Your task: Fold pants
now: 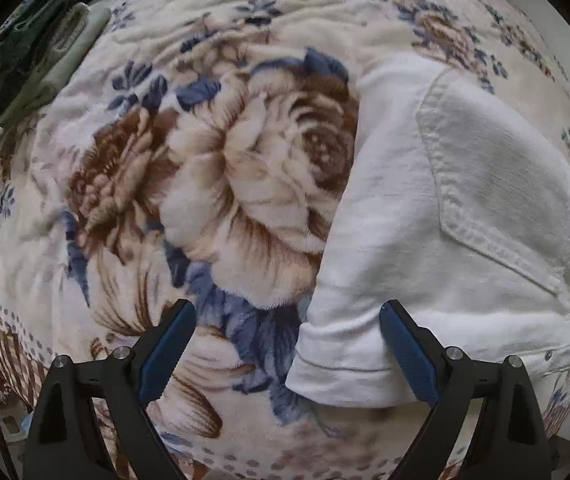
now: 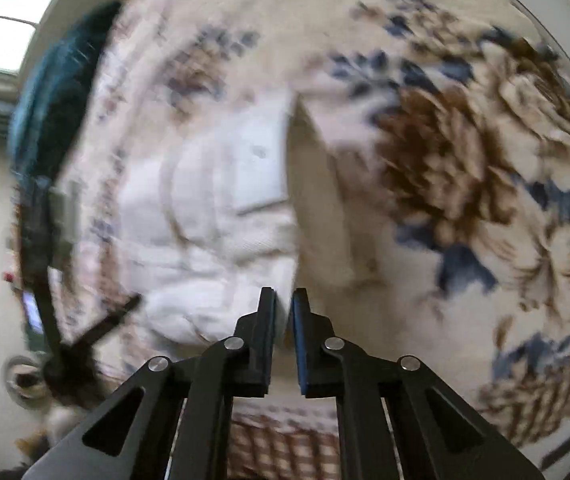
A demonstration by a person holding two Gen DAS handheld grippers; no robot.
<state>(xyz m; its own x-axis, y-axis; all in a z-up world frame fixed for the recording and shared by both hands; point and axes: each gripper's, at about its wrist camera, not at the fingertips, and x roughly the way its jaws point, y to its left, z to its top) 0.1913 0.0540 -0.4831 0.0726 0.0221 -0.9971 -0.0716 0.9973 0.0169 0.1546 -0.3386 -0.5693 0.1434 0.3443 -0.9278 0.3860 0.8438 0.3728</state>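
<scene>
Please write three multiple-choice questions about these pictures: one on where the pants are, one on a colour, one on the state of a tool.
1. Where do the white pants lie?
A. on a floral blanket
B. on a wooden floor
C. in a basket

2. What colour are the left tool pads?
A. red
B. blue
C. yellow

3. How is the right tool?
A. wide open
B. out of view
C. shut on white fabric

Answers:
1 A, the floral blanket surrounds the pants.
2 B, both inner pads look blue.
3 C, white cloth sits pinched between its tips.

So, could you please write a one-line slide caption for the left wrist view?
Open left gripper hovers over the hem of folded white pants on a floral blanket.
</scene>
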